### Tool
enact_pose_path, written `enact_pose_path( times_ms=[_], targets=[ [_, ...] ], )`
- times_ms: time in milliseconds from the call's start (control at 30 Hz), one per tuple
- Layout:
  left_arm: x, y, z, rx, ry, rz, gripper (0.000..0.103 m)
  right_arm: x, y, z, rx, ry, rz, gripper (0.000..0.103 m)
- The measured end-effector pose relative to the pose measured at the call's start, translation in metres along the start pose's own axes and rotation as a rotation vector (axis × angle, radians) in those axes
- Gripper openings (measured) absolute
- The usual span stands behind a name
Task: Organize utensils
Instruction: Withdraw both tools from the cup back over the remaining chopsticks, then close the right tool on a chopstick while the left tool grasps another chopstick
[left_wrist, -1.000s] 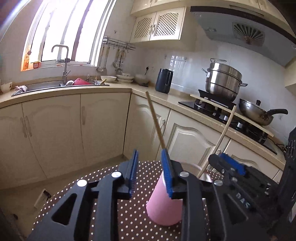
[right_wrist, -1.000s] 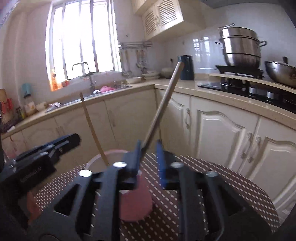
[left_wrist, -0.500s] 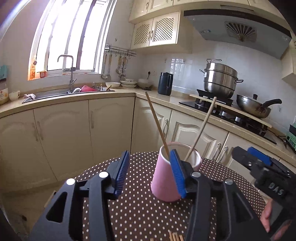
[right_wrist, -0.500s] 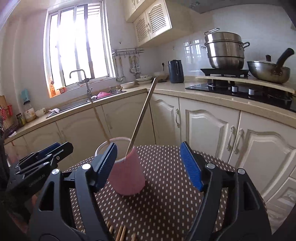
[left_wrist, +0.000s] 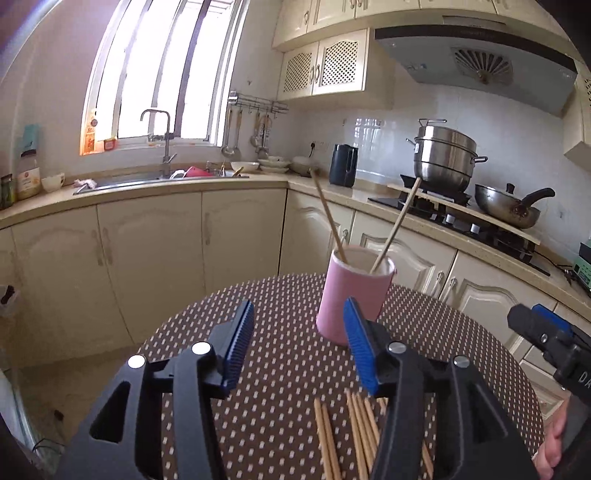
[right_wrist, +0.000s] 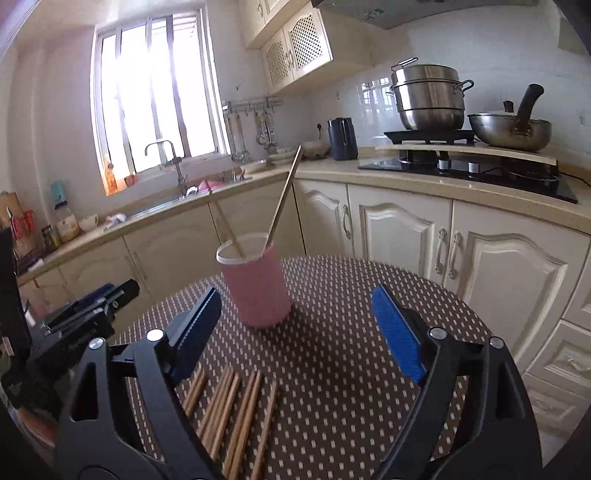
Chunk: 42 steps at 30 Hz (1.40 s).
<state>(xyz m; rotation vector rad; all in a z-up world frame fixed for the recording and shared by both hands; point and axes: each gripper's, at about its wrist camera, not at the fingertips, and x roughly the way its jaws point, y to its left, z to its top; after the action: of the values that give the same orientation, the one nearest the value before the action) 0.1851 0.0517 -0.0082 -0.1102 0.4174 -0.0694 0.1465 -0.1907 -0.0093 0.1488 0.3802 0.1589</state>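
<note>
cup: pink cup (left_wrist: 352, 295) stands upright on the round polka-dot counter (left_wrist: 280, 369), toward its far side, ahead of both grippers
in cup: two chopsticks (left_wrist: 327, 212) lean apart, tips out over the rim
loose sticks: row of chopsticks on the counter (right_wrist: 236, 413) lies flat at the near edge, well apart from the cup
left gripper (left_wrist: 299, 345): jaws part open and have just been opening, nothing between them; right blue pad overlaps the cup's base in the left view, contact can't be told
right gripper (right_wrist: 295, 328): jaws wide and have just been opening, nothing held; cup sits beyond the gap, apart from both pads
writing: white letters "DA" on the right gripper's body at the left view's right edge, cut off; small white print on the left gripper's body in the right view, too blurred to read; bottle labels by the sink unreadable
left view only: range hood (left_wrist: 476, 62), fingers of a hand (left_wrist: 552, 443) at the lower right
right view only: full row of drawer fronts (right_wrist: 561, 354) at right
both views: steamer pot (right_wrist: 428, 96), wok (right_wrist: 511, 127), dark kettle (right_wrist: 341, 138), sink tap (right_wrist: 166, 162) under the window
</note>
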Motion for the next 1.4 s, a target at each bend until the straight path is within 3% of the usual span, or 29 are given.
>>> enact_pose_path(
  times_ms=[200, 500, 633, 867, 1100, 1200, 1333, 1400],
  targets=[
    [-0.014, 0.007, -0.023, -0.012, 0.083, -0.03, 0.05, -0.004, 0.004, -0.026, -0.001, 0.105, 0.021, 0.084],
    [-0.005, 0.018, -0.062, -0.078, 0.234, -0.102, 0.053, 0.022, 0.004, -0.062, 0.013, 0.263, -0.034, 0.084],
    [0.003, 0.015, -0.076, -0.06, 0.303, -0.095, 0.053, 0.04, 0.003, -0.071, 0.016, 0.347, -0.093, 0.084],
    [0.021, 0.01, -0.089, -0.039, 0.412, -0.081, 0.053, 0.059, 0.003, -0.076, 0.008, 0.418, -0.108, 0.084],
    [0.027, 0.0, -0.091, 0.005, 0.44, -0.067, 0.053, 0.071, 0.007, -0.078, -0.017, 0.458, -0.117, 0.083],
    [0.03, -0.002, -0.091, 0.006, 0.442, -0.073, 0.055, 0.076, 0.011, -0.082, -0.026, 0.489, -0.131, 0.074],
    [0.031, -0.006, -0.089, 0.017, 0.444, -0.068, 0.057, 0.081, 0.024, -0.085, -0.09, 0.505, -0.172, 0.072],
    [0.031, -0.008, -0.09, 0.027, 0.444, -0.062, 0.057, 0.08, 0.031, -0.085, -0.116, 0.495, -0.148, 0.052]
  ],
)
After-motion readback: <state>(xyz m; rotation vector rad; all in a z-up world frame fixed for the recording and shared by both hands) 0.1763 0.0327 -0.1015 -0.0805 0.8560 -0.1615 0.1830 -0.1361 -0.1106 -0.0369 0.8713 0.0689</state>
